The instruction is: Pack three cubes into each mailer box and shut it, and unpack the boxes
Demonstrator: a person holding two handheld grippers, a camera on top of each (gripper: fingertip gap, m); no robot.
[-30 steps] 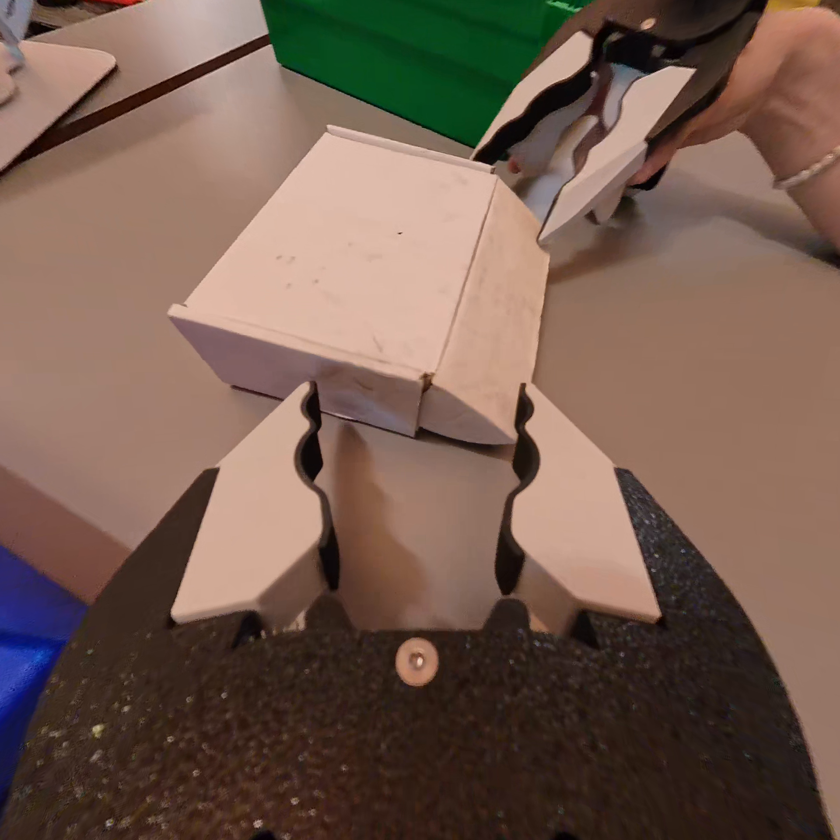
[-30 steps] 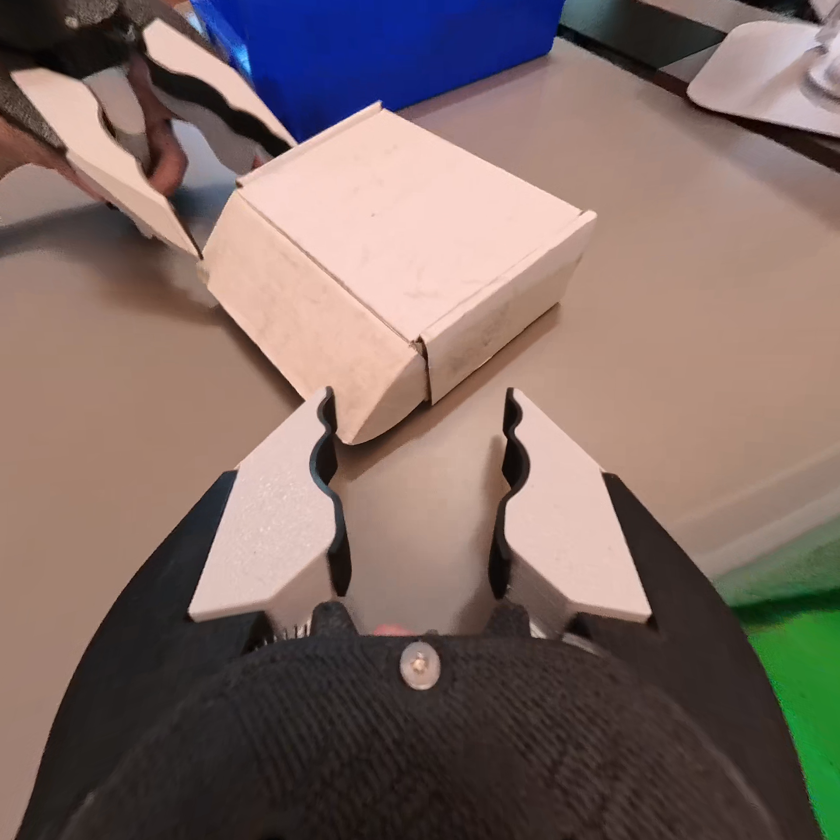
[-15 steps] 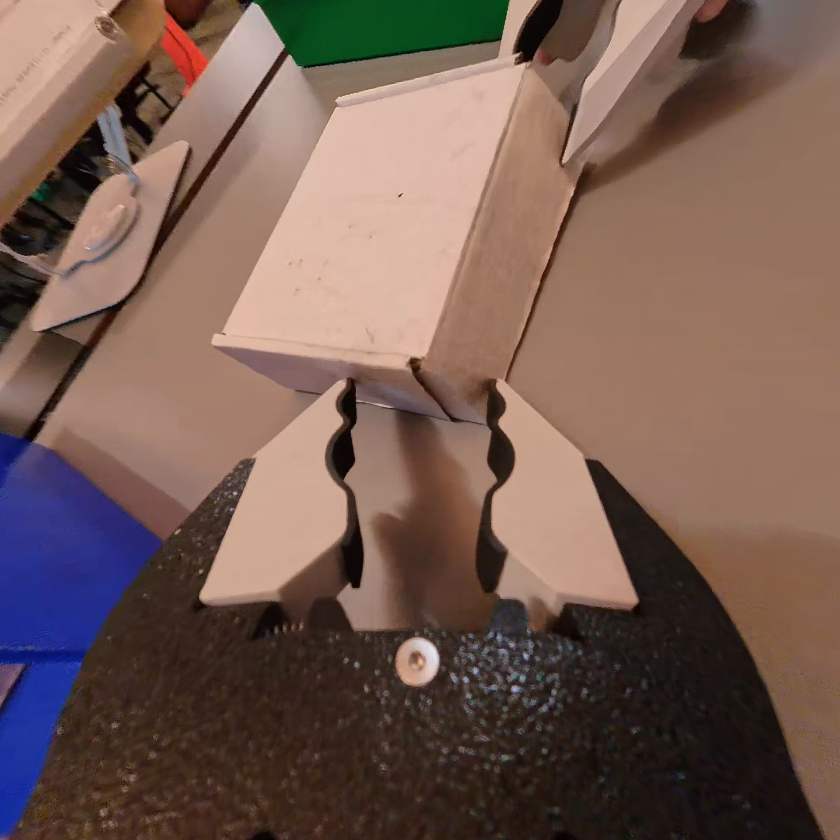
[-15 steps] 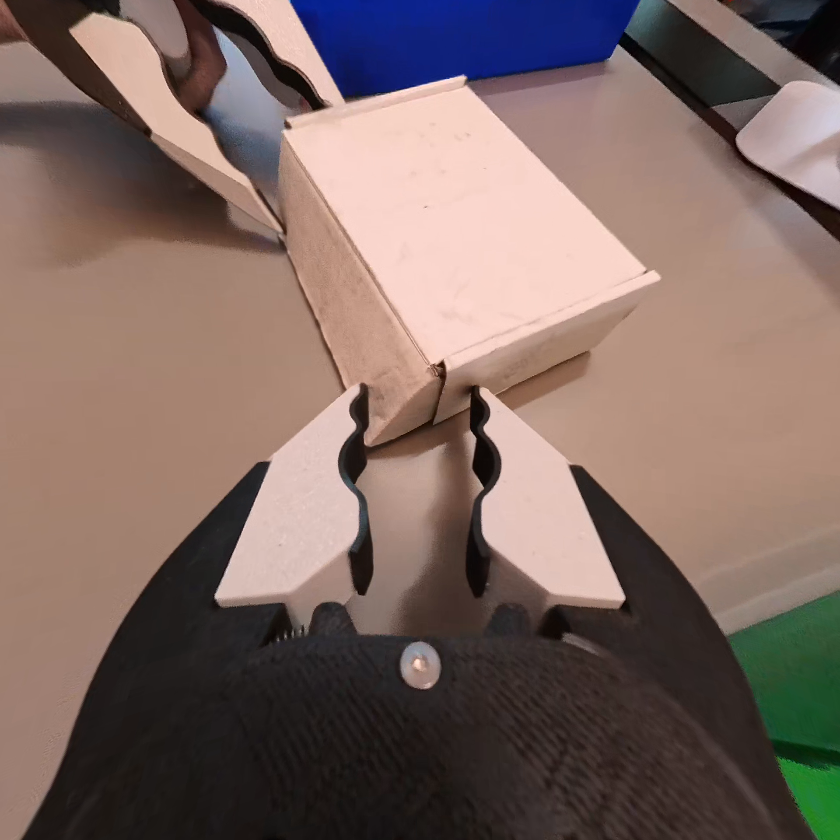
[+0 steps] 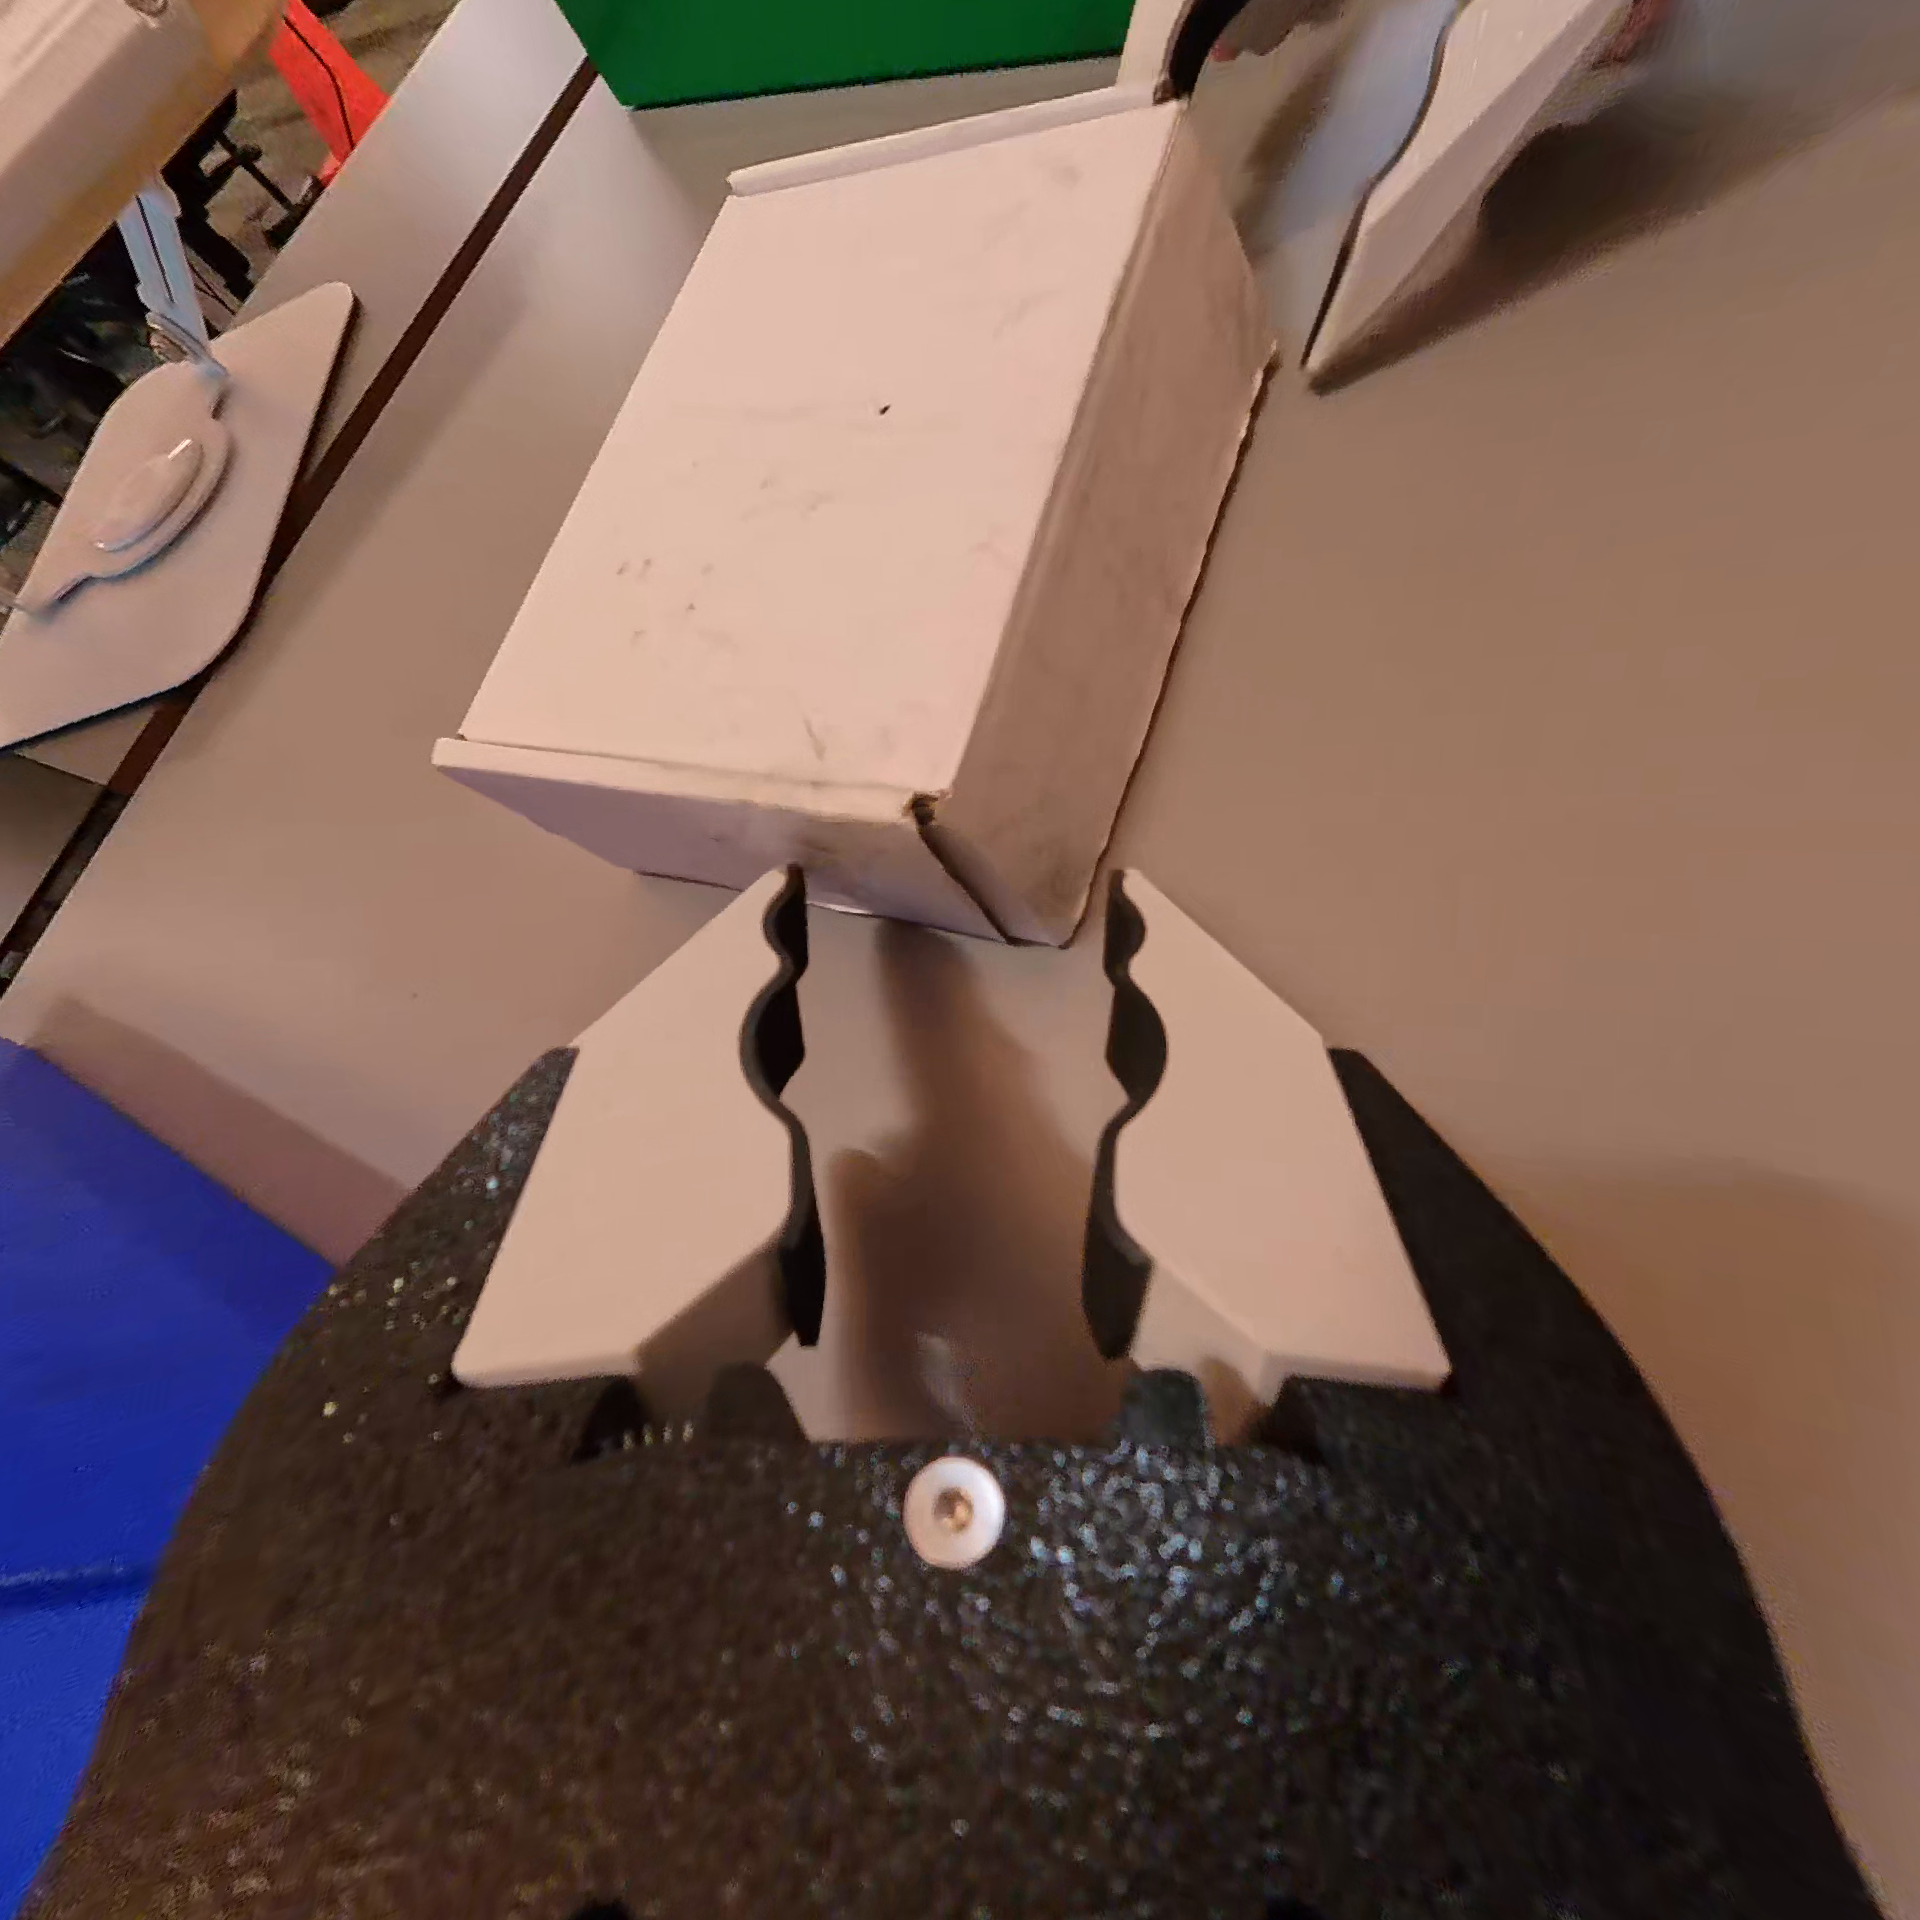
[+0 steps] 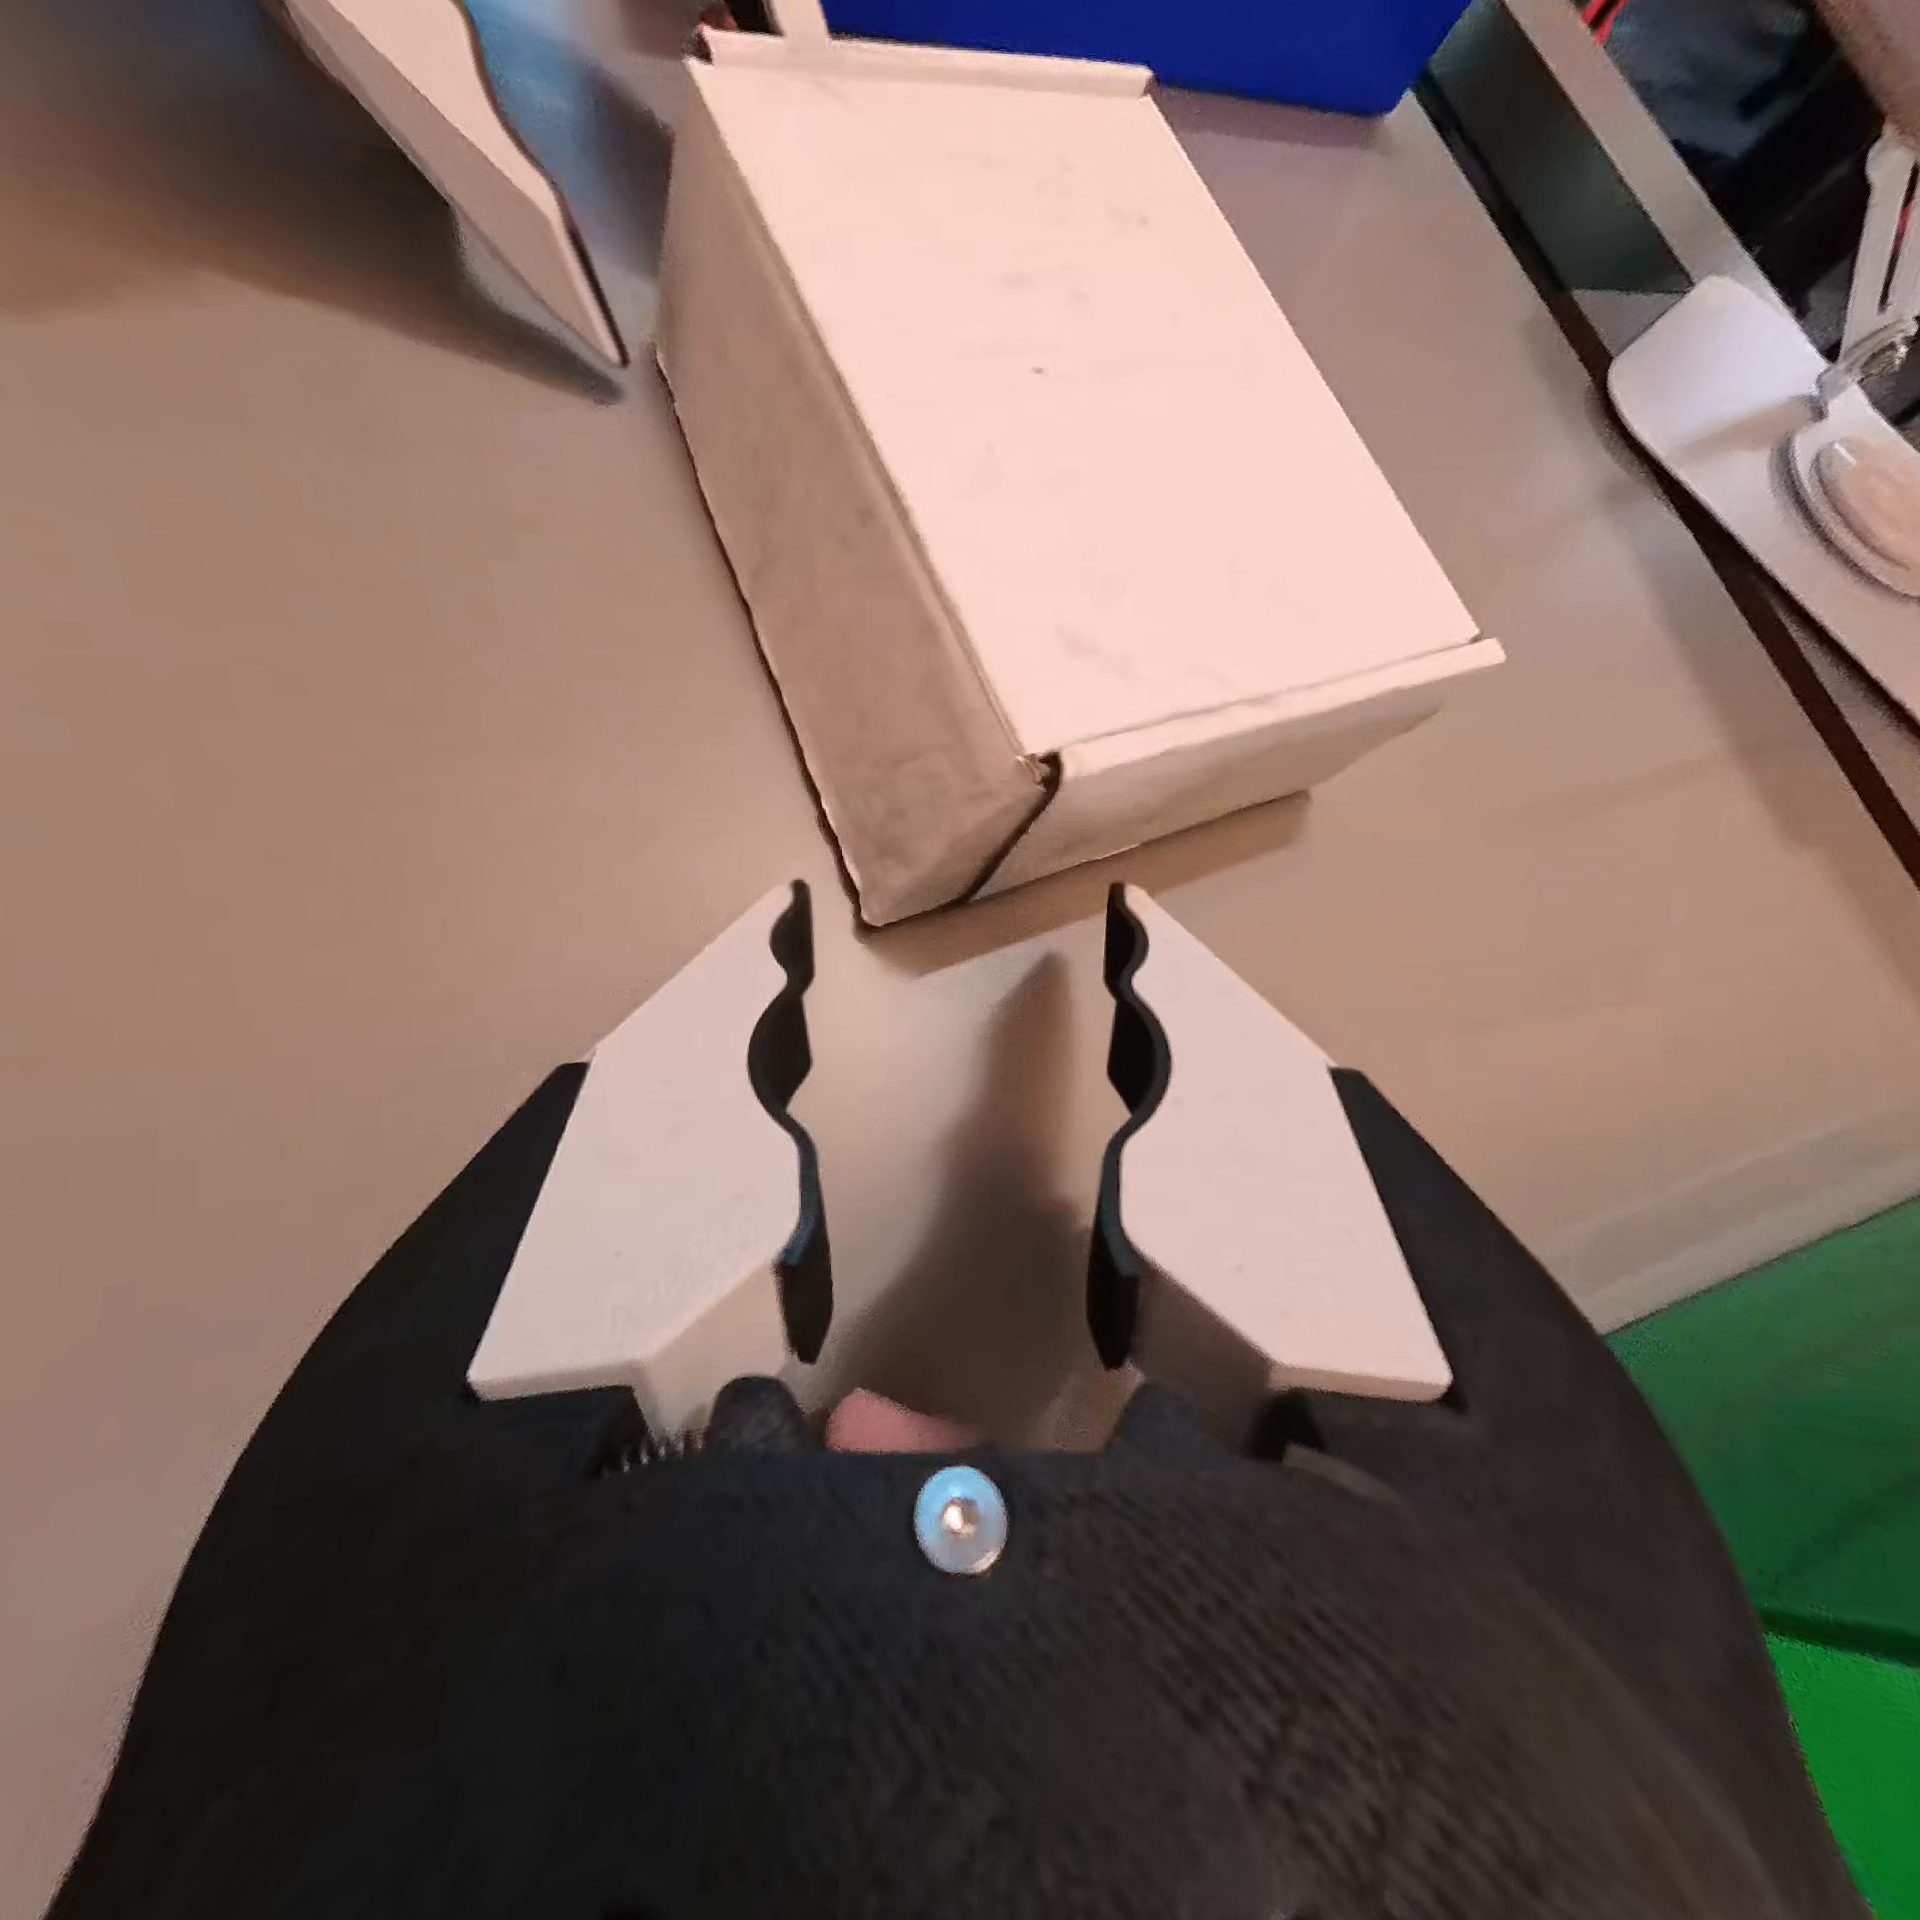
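A closed white mailer box (image 5: pixel 862 499) is seen at frame centre on the grey surface (image 5: pixel 1558 831). It is judged light, stiff cardboard, easily dented; its side walls should be taken. Left claw (image 5: pixel 956 894) and right claw (image 6: pixel 956 909) are half open, empty, near opposite box corners.

A grey-brown table (image 5: pixel 1558 831) fills both views. A green bin (image 5: pixel 831 47) stands at its far edge in the left wrist view, and a blue bin (image 5: pixel 125 1299) sits low at the near left. Beyond a dark seam lies a pale flat plate (image 5: pixel 187 499) with rounded corners, carrying a shiny rounded fitting (image 5: pixel 156 499).
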